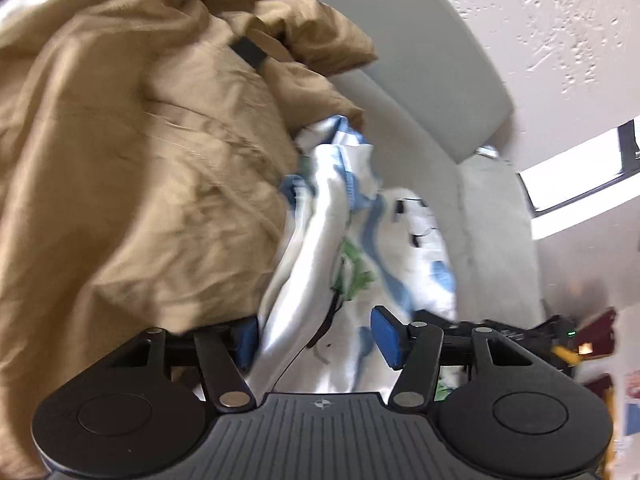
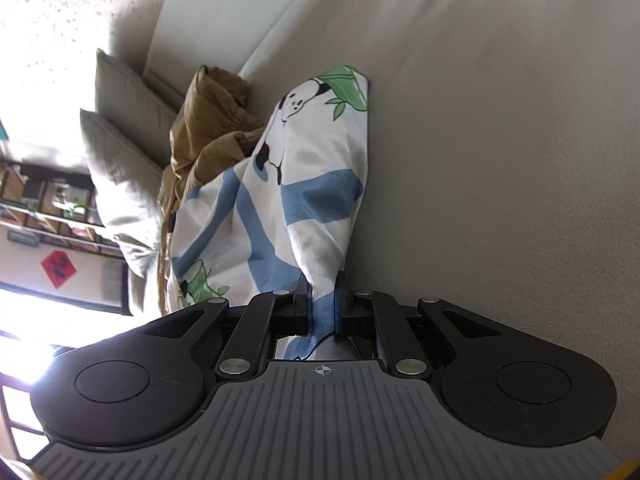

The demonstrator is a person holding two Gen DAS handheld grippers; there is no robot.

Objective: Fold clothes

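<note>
Each hand-held tool, the left gripper (image 1: 318, 338) and the right gripper (image 2: 323, 306) alike, is built of black linkage bars pinned with silver rivets, two round black discs, a ribbed grey plate marked with a small crosshair, and blue pads (image 1: 387, 337) lining the jaws.

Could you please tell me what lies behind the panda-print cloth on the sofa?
A crumpled tan garment is heaped behind the panda-print cloth, with sofa cushions beyond. Its lower part is covered.
</note>
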